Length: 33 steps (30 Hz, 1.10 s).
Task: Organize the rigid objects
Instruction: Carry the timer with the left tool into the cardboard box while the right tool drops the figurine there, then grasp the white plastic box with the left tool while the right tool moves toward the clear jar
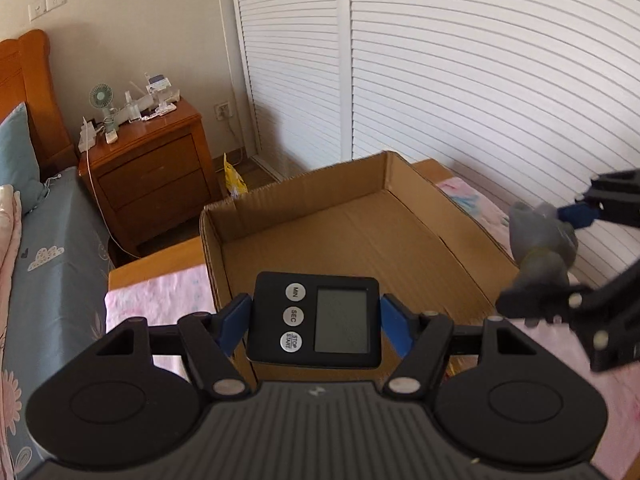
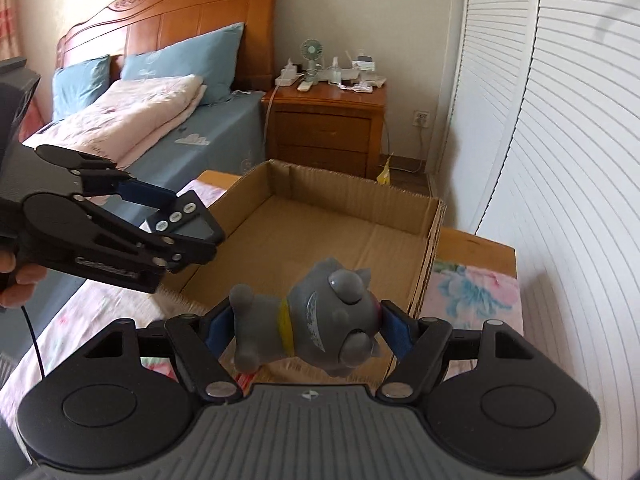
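My left gripper (image 1: 316, 320) is shut on a black digital timer (image 1: 314, 318) with three round buttons and a grey screen, held just above the near edge of an open cardboard box (image 1: 372, 184). The timer and left gripper also show in the right wrist view (image 2: 186, 216). My right gripper (image 2: 306, 330) is shut on a grey toy cat figure (image 2: 316, 320) with a yellow collar, held above the box's near rim (image 2: 436, 236). The figure shows at the right in the left wrist view (image 1: 540, 240). The box is empty inside.
The box sits on a wooden table with a pink floral cloth (image 2: 472, 292). A bed with blue pillows (image 2: 180, 68) is to the left. A wooden nightstand (image 1: 148, 168) holds a small fan and clutter. White louvred wardrobe doors (image 1: 480, 60) stand behind and to the right.
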Each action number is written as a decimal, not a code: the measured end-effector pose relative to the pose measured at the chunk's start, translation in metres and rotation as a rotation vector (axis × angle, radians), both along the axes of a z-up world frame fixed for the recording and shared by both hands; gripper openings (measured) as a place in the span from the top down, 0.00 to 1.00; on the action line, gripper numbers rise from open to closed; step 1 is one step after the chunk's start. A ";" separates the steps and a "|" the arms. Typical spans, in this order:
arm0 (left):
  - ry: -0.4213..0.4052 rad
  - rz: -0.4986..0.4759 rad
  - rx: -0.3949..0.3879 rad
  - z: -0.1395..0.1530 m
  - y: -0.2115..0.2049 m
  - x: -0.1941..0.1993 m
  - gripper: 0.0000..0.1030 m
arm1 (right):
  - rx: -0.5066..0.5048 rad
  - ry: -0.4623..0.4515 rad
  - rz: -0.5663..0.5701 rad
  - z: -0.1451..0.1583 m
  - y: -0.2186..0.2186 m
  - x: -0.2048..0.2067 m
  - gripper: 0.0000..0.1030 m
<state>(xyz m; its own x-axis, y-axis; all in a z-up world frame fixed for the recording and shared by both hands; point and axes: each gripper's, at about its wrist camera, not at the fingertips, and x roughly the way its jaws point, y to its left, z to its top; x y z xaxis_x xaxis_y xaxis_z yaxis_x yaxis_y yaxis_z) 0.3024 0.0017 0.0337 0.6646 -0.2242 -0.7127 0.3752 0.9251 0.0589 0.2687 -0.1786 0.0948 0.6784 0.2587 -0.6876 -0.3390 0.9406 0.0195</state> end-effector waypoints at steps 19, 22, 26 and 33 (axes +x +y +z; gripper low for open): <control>0.006 0.080 0.050 -0.008 -0.005 0.056 0.12 | 0.045 0.061 -0.167 -0.016 -0.012 -0.027 0.00; -0.003 0.075 0.039 -0.002 0.003 0.042 0.12 | 0.036 0.055 -0.161 -0.015 -0.008 -0.040 0.00; -0.014 0.052 0.022 0.006 0.009 0.014 0.11 | 0.022 0.048 -0.165 -0.013 -0.001 -0.059 0.00; -0.017 0.038 -0.066 0.001 0.027 -0.057 0.02 | 0.040 0.053 -0.149 -0.024 0.013 -0.100 0.00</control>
